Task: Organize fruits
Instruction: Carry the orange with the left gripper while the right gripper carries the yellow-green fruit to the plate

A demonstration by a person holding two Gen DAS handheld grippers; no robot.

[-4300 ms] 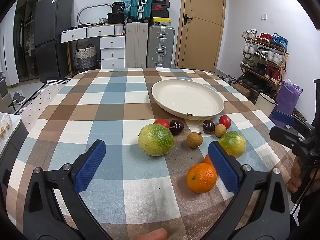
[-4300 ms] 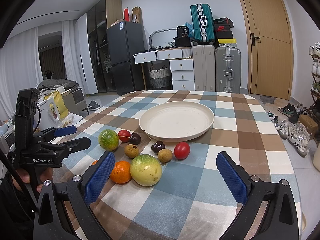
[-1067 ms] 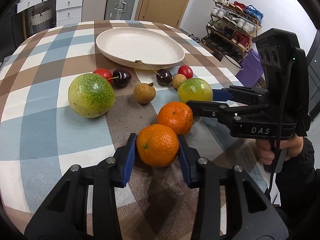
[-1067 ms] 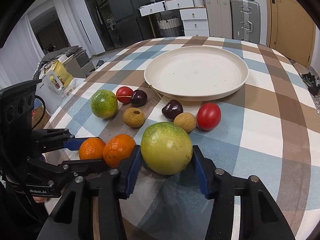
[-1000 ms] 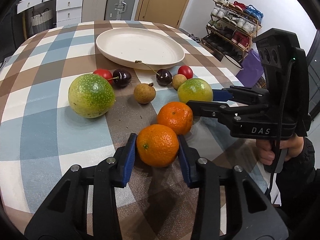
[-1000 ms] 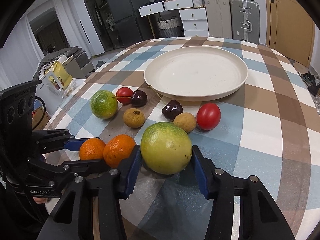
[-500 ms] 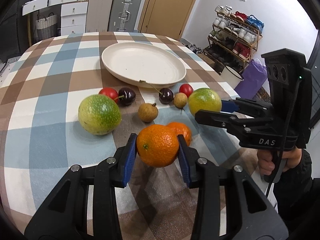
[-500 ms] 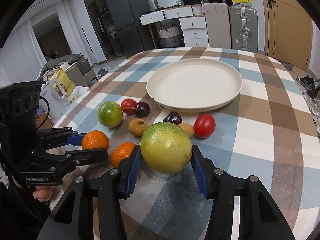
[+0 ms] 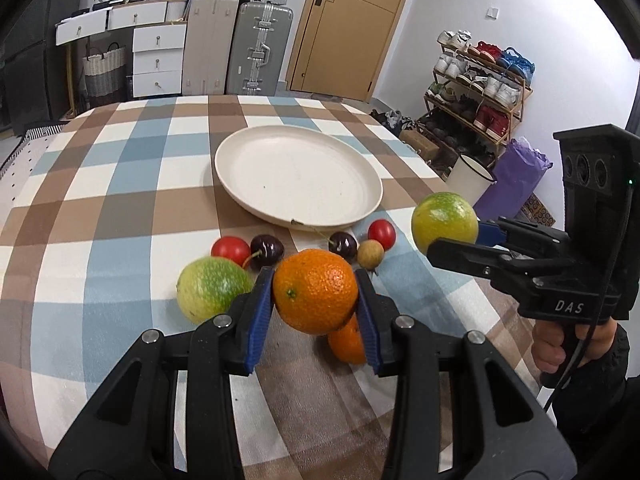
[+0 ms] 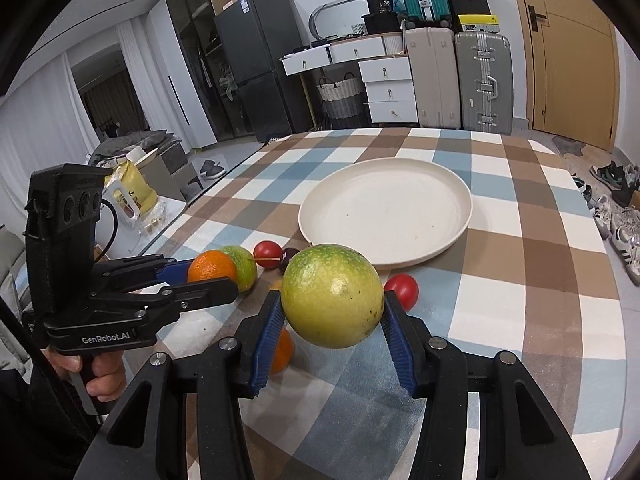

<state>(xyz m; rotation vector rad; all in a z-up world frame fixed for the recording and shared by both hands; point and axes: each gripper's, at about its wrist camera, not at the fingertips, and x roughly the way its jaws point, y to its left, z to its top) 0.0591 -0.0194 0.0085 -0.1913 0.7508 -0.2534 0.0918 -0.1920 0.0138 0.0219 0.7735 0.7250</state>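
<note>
My left gripper (image 9: 315, 302) is shut on an orange (image 9: 315, 291), held above the checked table (image 9: 120, 184). My right gripper (image 10: 331, 320) is shut on a large green fruit (image 10: 332, 295), also lifted off the cloth. A wide cream plate (image 9: 298, 178) lies empty beyond both. On the cloth stay a second orange (image 9: 347, 346), another green fruit (image 9: 210, 288), two red tomatoes (image 9: 230, 250), two dark cherries (image 9: 267, 249) and a brown longan (image 9: 370, 254). In the right wrist view the left gripper (image 10: 208, 278) shows at left with its orange (image 10: 212, 266).
The table's right edge (image 9: 460, 240) drops to a white bucket (image 9: 470, 180) and a purple bag (image 9: 516, 176). A shoe rack (image 9: 480, 88), suitcases (image 9: 256, 48) and drawers (image 9: 156, 56) stand beyond the table. A person's hand (image 9: 560, 344) grips the right tool's handle.
Both grippers have risen with their fruit, the orange and the green fruit leaving the cloth. The second orange stays behind on the table.
</note>
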